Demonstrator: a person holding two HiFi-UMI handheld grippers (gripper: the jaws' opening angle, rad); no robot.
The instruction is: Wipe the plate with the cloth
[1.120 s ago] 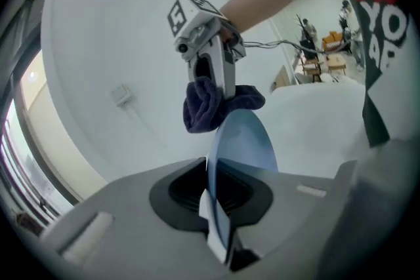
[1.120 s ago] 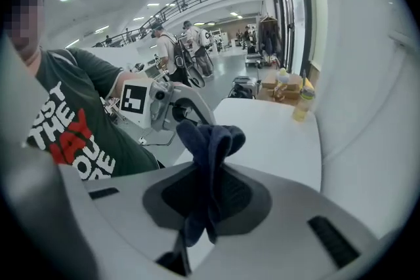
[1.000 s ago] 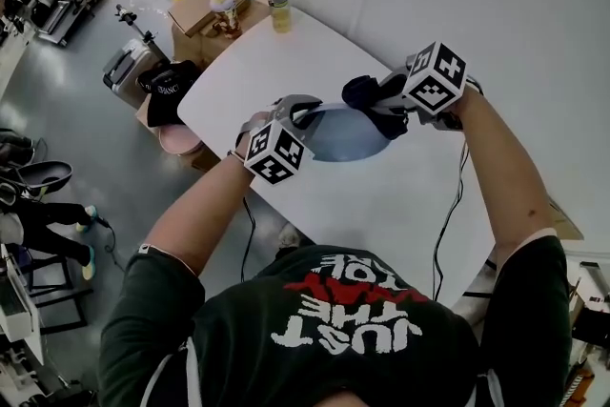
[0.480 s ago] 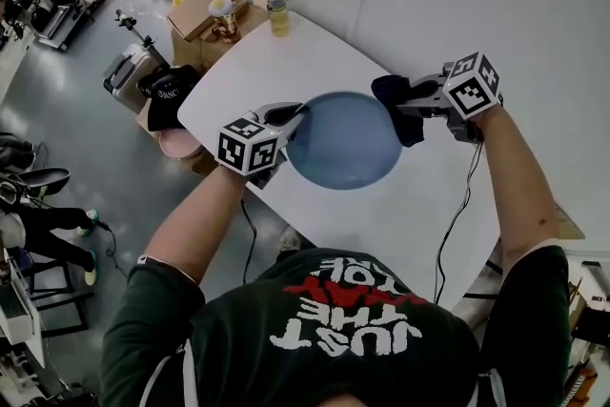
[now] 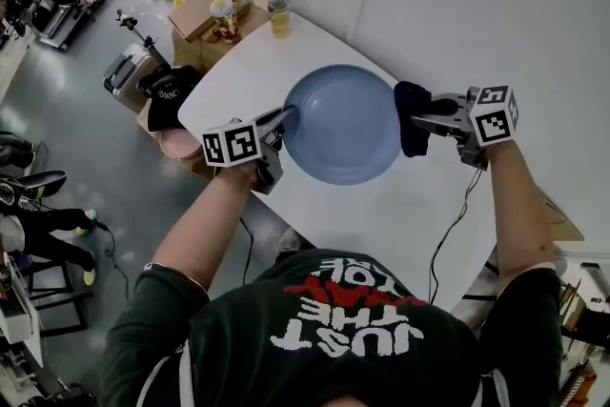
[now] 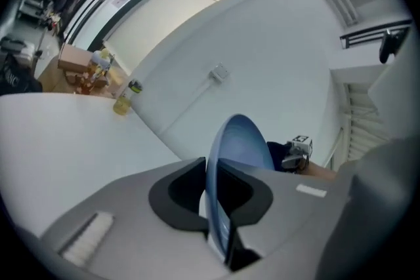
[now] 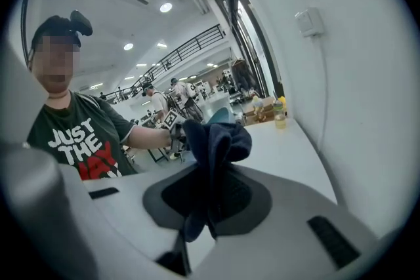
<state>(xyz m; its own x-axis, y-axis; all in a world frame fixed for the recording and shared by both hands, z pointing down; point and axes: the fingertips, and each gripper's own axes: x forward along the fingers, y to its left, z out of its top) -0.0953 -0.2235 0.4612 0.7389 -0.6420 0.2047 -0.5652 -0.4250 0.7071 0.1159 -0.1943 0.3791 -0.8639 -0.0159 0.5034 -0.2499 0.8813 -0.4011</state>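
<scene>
Grey jaws of my left gripper (image 5: pixel 279 121) are pressed together on the near-left rim of the blue plate (image 5: pixel 343 124); in the left gripper view the rim runs edge-on straight between the pads. My left gripper points toward the tabletop's far right, and the plate spreads away from its tips in that direction.

On the other side, the jaws of my right gripper (image 7: pixel 205 197) pinch a dark navy cloth (image 5: pixel 412 119). The cloth is bunched, bulges out past the tips and points back at the plate's right rim. I cannot tell whether it touches the rim.

From the head view the plate shows almost as a full circle, hollow face turned up toward me. Being round, it has no long side. It sits over the far left part of the white tabletop (image 5: pixel 381 205); I cannot tell whether it rests there.

Beyond it, a small yellowish bottle (image 5: pixel 278 14) stands upright at the tabletop's far corner.
</scene>
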